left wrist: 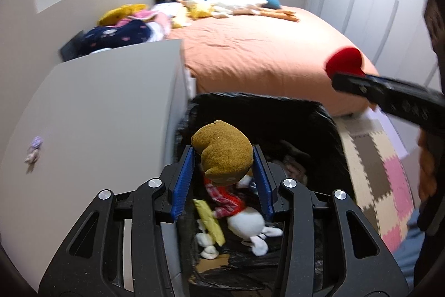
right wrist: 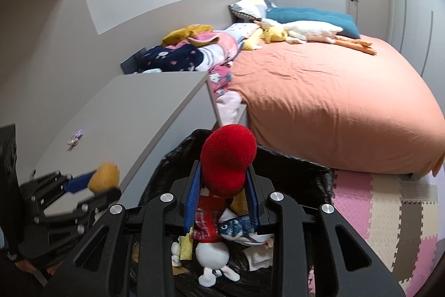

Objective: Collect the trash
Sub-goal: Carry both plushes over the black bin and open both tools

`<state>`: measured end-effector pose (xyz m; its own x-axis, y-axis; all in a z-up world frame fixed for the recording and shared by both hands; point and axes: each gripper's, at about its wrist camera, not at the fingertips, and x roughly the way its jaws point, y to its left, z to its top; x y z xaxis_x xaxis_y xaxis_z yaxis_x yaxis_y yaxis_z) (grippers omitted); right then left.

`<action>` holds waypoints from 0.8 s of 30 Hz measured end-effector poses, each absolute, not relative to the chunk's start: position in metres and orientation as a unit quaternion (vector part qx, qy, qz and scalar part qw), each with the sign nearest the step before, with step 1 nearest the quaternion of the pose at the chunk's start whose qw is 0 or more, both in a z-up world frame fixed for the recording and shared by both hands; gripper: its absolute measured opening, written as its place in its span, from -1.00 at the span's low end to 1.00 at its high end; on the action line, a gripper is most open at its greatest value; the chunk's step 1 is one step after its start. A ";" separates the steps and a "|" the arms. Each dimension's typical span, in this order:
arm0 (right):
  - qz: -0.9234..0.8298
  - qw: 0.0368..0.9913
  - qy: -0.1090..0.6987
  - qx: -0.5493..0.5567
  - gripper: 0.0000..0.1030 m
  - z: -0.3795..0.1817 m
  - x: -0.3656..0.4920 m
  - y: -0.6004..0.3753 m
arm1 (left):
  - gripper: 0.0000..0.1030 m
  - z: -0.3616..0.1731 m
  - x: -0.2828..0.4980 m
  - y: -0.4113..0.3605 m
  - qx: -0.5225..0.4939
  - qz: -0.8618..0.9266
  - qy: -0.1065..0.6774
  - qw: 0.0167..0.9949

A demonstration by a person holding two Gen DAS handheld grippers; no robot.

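A black-bagged trash bin stands between a grey cabinet and the bed. My left gripper hangs over the bin, its blue pads against both sides of a brown plush toy. My right gripper is also above the bin, holding a red plush toy between its pads. The left wrist view shows the red toy at the right, and the right wrist view shows the brown toy at the left. Inside the bin lie a white doll in a red plaid shirt, a yellow piece and a fish toy.
The grey cabinet top at the left bears a small purple item. An orange-covered bed holds pillows, plush toys and a pile of clothes. Pink, brown and cream foam mats cover the floor to the right. A hand shows at the right edge.
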<state>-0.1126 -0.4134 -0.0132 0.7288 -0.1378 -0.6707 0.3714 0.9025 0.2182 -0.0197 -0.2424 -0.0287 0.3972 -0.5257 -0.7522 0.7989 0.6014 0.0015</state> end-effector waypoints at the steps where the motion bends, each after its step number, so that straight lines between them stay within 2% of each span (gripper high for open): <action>1: -0.148 0.912 0.340 0.177 -0.04 -0.013 -0.115 -0.417 | 0.37 -0.031 -0.024 -0.245 0.194 -0.417 0.372 0.807; 2: -0.164 0.910 0.334 0.181 0.35 -0.013 -0.117 -0.421 | 0.90 -0.032 -0.026 -0.246 0.200 -0.417 0.369 0.806; 3: -0.179 0.910 0.326 0.182 0.42 -0.012 -0.121 -0.423 | 0.87 -0.032 -0.030 -0.246 0.206 -0.417 0.359 0.809; 7: -0.194 0.907 0.322 0.187 0.43 -0.012 -0.124 -0.429 | 0.87 -0.037 -0.039 -0.250 0.245 -0.411 0.334 0.812; 24: -0.175 0.906 0.339 0.183 0.44 -0.018 -0.108 -0.417 | 0.87 -0.041 -0.021 -0.232 0.225 -0.385 0.350 0.824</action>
